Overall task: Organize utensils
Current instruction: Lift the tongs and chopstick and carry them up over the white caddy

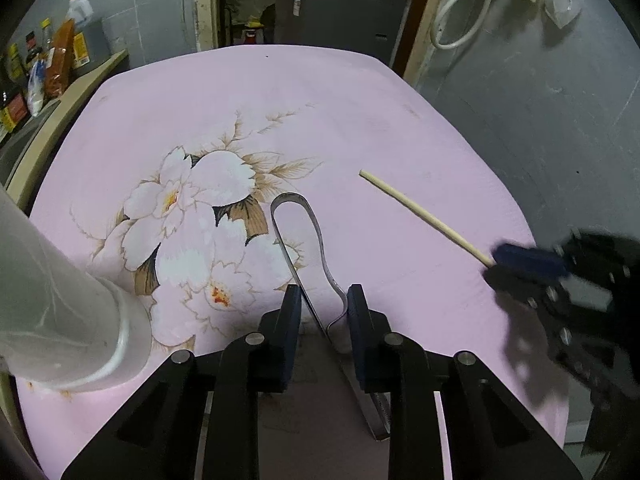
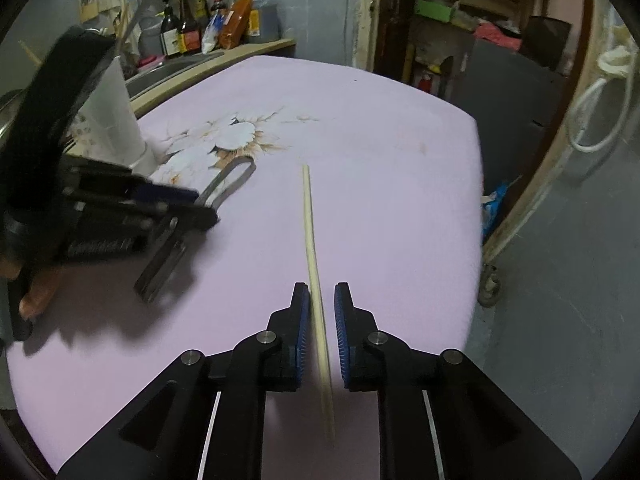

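Metal tongs lie on the pink flowered cloth, looped end away from me. My left gripper is shut on their two arms near the middle, which are squeezed towards each other. In the right wrist view that left gripper holds the tongs low over the cloth. A single wooden chopstick rests on the cloth and runs between the pads of my right gripper. A gap shows on each side of it, so the right gripper is open. In the left wrist view, the right gripper sits at the chopstick's near end.
A tall white cylinder stands at the left of the table, and in the right wrist view utensils stick out of this cylinder. Bottles and packets line a counter behind it. The table's right edge drops to a grey floor.
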A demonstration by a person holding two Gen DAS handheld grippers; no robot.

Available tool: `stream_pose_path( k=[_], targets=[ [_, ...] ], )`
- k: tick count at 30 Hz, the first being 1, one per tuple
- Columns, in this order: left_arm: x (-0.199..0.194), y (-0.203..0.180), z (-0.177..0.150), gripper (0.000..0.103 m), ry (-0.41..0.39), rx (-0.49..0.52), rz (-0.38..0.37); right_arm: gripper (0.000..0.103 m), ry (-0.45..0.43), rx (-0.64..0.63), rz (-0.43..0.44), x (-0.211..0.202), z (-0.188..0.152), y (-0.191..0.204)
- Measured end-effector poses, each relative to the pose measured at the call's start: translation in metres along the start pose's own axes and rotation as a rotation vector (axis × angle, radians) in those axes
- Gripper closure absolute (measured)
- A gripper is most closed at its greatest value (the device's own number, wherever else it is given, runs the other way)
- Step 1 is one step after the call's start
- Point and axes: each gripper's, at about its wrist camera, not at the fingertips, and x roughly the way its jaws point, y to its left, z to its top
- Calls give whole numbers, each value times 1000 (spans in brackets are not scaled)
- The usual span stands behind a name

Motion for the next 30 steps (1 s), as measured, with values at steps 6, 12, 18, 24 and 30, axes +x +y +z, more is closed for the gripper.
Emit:
stream_pose_path(
  k=[6,12,18,24,30],
  targets=[
    [2,0,1,83,19,20,-17,89,70,17,67,30,34,-4],
    [5,5,7,83,38,16,-23,96,87,104,138,41,43,-13],
    [6,1,8,84,24,6,-13,100,13,221,190,24,27,-25],
    [-8,7,-10,86,-60,-51,-85,100,-167,228,161,-14,6,-15],
    [-46,11,-30,86,-230,-71,-154,100,-468,191,87,-62,-14,10]
  ],
)
